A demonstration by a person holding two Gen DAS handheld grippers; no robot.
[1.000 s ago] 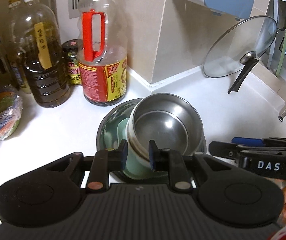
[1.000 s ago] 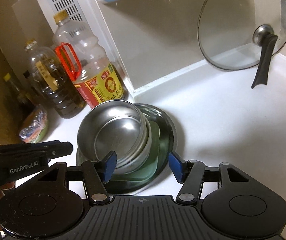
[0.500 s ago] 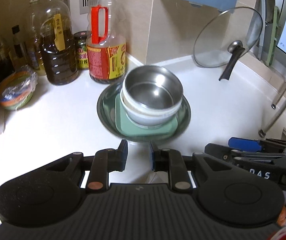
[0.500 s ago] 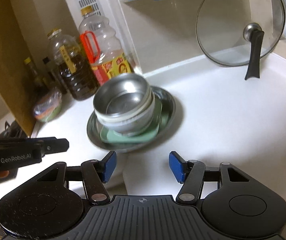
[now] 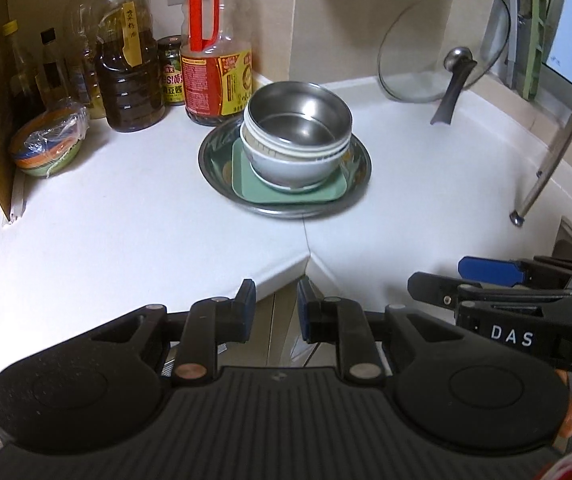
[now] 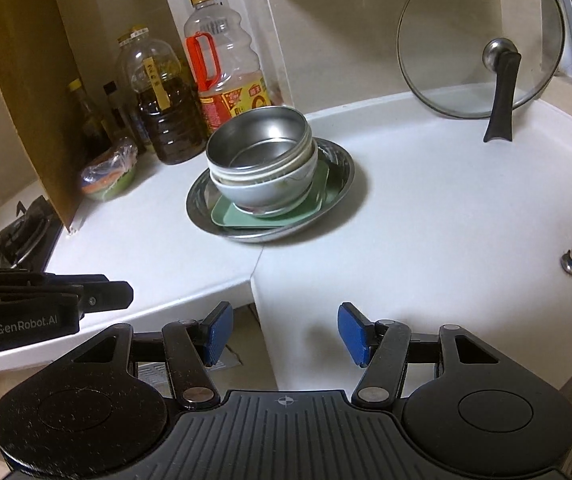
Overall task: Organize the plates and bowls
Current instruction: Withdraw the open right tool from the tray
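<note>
Now both hand-held grippers, left (image 5: pixel 272 304) narrowly apart, right (image 6: pixel 282 332) wide apart, have backed away from the stacked bowls (image 5: pixel 297 136).

White counter (image 5: pixel 126 216), back corner: two large oil bottles (image 5: pixel 130 60), one with a red handle (image 5: pixel 216 52), and a small jar (image 5: pixel 172 76) between them. Wrapped bowls (image 5: pixel 48 142) near left edge. Glass lid (image 5: pixel 444 44) leans against back wall.
</note>
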